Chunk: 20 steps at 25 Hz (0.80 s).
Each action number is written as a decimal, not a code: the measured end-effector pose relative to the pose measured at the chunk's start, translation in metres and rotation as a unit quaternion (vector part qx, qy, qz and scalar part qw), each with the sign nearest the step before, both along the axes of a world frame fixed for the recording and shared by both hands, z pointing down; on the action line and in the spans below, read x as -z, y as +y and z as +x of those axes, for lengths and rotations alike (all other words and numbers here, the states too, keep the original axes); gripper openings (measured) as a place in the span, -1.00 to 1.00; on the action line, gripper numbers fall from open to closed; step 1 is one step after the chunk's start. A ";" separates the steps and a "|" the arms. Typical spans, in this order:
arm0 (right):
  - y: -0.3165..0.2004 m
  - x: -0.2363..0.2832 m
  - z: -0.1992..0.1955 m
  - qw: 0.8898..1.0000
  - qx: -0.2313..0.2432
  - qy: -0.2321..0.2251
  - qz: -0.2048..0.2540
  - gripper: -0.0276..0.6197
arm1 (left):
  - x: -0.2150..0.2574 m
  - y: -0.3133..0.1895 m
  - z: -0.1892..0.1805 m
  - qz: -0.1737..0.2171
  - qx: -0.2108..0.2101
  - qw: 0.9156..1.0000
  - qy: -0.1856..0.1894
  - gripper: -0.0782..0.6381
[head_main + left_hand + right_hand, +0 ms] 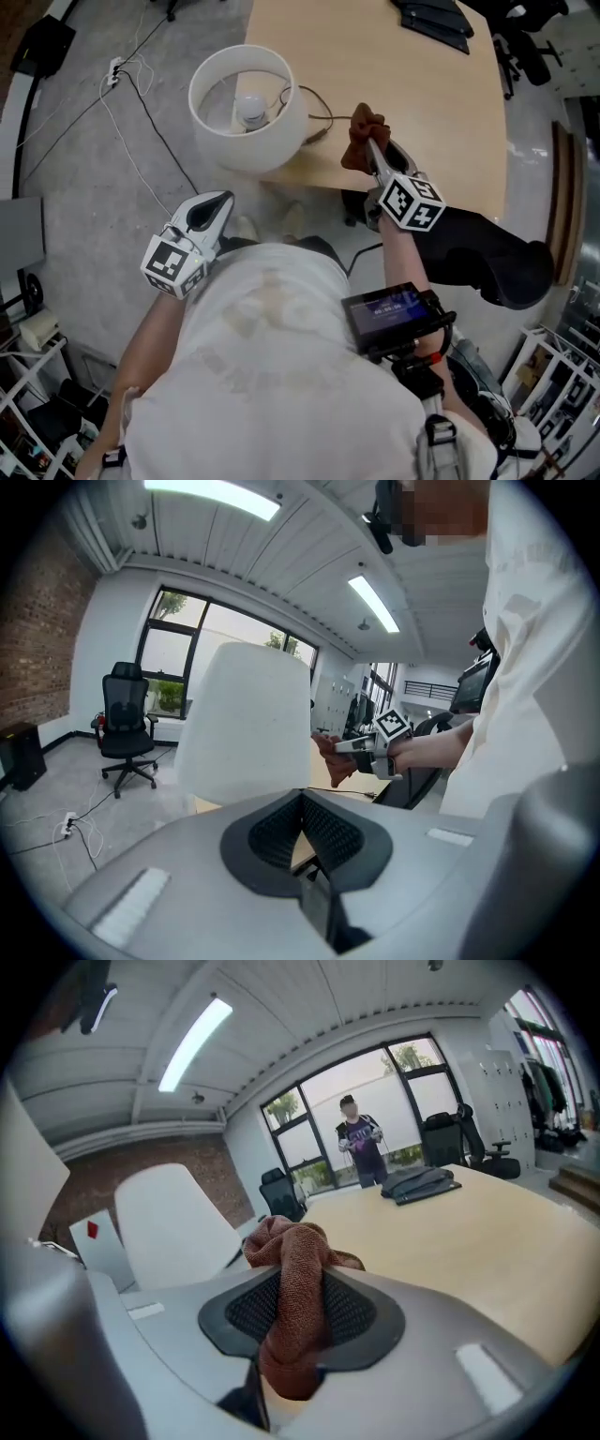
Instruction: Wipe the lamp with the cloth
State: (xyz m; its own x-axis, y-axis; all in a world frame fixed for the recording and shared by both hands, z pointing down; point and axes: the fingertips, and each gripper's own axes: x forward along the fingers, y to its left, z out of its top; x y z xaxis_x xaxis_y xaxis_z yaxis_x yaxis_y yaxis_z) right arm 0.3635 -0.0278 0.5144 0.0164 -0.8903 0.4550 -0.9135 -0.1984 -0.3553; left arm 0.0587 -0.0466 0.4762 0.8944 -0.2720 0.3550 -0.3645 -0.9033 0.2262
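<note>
The left gripper hangs off the table's near-left corner, jaws pressed together on nothing. The right gripper clamps the brown cloth above the near edge, the cloth's length running along the jaws and its bunched end poking out ahead. Wiping looks not yet begun: the cloth must next swing left onto the lamp, upright on that corner, shade open upward.

Cut off at the top edge: dark objects on the surface. Hidden under its shade: base of the lamp.
</note>
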 end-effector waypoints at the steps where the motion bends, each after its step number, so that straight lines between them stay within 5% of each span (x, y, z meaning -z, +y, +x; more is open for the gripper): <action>1: 0.000 0.020 -0.008 0.999 0.008 -0.003 0.032 -0.49 | 0.005 -0.003 -0.002 0.000 -0.001 1.000 0.006 -0.78; 6: -0.008 0.120 -0.053 0.983 0.068 0.043 0.164 -0.49 | 0.022 -0.015 -0.007 0.008 -0.005 1.000 0.022 -0.78; 11: -0.034 0.179 -0.106 0.956 0.150 0.031 0.250 -0.48 | 0.029 -0.022 -0.014 0.016 0.000 0.999 0.028 -0.78; 15: -0.048 0.177 -0.133 0.945 0.196 0.033 0.261 -0.48 | 0.031 -0.022 -0.018 0.021 0.002 0.999 0.025 -0.78; 20: -0.050 0.144 -0.144 0.953 0.210 0.040 0.213 -0.48 | 0.036 -0.029 -0.027 0.023 0.019 0.999 0.017 -0.78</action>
State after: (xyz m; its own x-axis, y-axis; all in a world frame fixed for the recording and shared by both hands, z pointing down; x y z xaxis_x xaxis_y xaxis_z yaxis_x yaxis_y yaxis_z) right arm 0.2196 -0.0776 0.3699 -0.3621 -0.9301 0.0620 -0.9083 0.3371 -0.2478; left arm 0.0320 -0.0752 0.4405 0.8949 -0.3209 0.3100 -0.3907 -0.8991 0.1974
